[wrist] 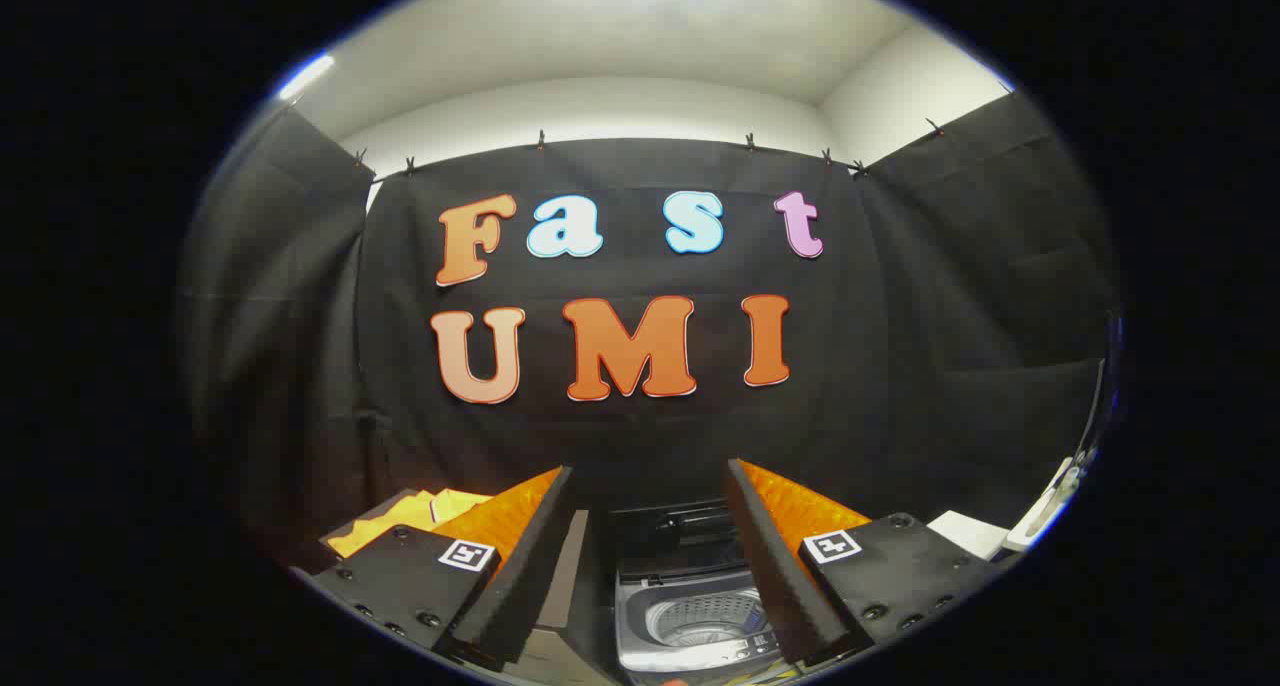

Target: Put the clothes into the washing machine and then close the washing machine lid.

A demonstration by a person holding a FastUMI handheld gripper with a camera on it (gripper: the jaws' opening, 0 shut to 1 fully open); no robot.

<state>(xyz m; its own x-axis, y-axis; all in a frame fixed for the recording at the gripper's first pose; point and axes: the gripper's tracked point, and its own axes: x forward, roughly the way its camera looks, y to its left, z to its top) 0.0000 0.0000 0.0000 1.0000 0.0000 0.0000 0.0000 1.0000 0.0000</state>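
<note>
the claw [648,486] was open and held nothing. the washing machine [690,616] stood between its fingers, lid raised. yellow clothes [400,521] lay left of the fingers.

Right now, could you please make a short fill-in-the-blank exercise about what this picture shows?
1. The tongs are ____, with nothing held between their fingers.
2. The lid of the washing machine is ____, so its drum can be seen.
3. The yellow clothes lie beyond the ____ finger.

Missing words: open; open; left
</note>
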